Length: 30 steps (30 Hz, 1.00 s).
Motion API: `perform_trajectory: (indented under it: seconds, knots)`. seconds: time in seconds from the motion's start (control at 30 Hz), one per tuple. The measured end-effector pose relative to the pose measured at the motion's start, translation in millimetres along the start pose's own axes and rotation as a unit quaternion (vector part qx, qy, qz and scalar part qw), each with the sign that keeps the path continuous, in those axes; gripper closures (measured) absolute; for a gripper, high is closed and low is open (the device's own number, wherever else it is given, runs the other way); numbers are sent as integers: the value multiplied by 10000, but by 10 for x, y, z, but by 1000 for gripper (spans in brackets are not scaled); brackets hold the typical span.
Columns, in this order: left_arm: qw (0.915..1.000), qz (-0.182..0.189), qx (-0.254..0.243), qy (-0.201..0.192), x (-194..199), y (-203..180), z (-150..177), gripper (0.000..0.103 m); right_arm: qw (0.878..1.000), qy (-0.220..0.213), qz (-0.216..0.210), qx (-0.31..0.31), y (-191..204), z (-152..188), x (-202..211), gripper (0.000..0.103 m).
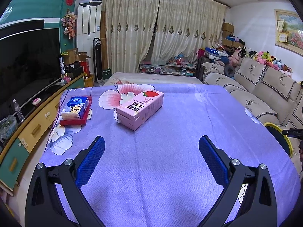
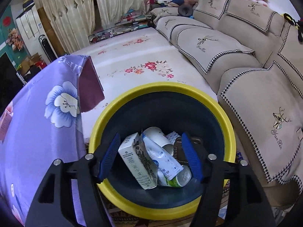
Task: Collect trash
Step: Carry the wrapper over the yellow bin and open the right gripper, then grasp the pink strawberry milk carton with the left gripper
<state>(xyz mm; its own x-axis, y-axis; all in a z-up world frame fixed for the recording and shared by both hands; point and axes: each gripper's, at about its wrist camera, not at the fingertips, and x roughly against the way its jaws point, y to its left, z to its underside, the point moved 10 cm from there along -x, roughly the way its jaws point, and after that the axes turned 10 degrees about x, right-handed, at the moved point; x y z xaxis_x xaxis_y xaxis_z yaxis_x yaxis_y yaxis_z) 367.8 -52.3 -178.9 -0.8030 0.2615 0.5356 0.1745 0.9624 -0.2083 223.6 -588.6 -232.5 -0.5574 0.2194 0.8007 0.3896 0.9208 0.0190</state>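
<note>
A pink strawberry milk carton (image 1: pixel 140 108) lies on its side on the purple flowered tablecloth (image 1: pixel 170 132), well ahead of my left gripper (image 1: pixel 151 141), which is open and empty over the cloth. My right gripper (image 2: pixel 150 140) is open and empty, held above a dark bin with a yellow rim (image 2: pixel 225 117). In the bin lie a white milk carton (image 2: pixel 136 162), a crumpled white-blue pouch (image 2: pixel 162 157), a paper cup (image 2: pixel 157 134) and a green-white bottle (image 2: pixel 176 179). The bin's rim also shows in the left wrist view (image 1: pixel 274 125) at the table's right edge.
A blue tissue pack (image 1: pixel 76 106) rests on a red box (image 1: pixel 75 121) at the table's left. A TV cabinet (image 1: pixel 34 128) runs along the left, a beige sofa (image 2: pixel 246 66) along the right. A flowered mat (image 2: pixel 144 60) lies beyond the bin.
</note>
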Motion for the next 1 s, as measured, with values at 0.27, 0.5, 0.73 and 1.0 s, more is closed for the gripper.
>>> perform_trajectory:
  seconds: [0.27, 0.5, 0.73, 1.0]
  knots:
    - [9995, 108, -158, 259, -46, -140, 30, 5, 9986, -257, -378, 283, 443, -103, 237, 33]
    - [9959, 419, -536, 598, -217, -287, -294, 5, 9944, -520, -733, 548, 808, -263, 427, 29]
    - [9921, 405, -776, 900, -838, -154, -603, 5, 9927, -540, -794, 732, 974, -268, 499, 29]
    - [9863, 366, -736, 1433, -1574, 36, -695, 5, 9933, -528, -753, 693, 950, -281, 472, 28]
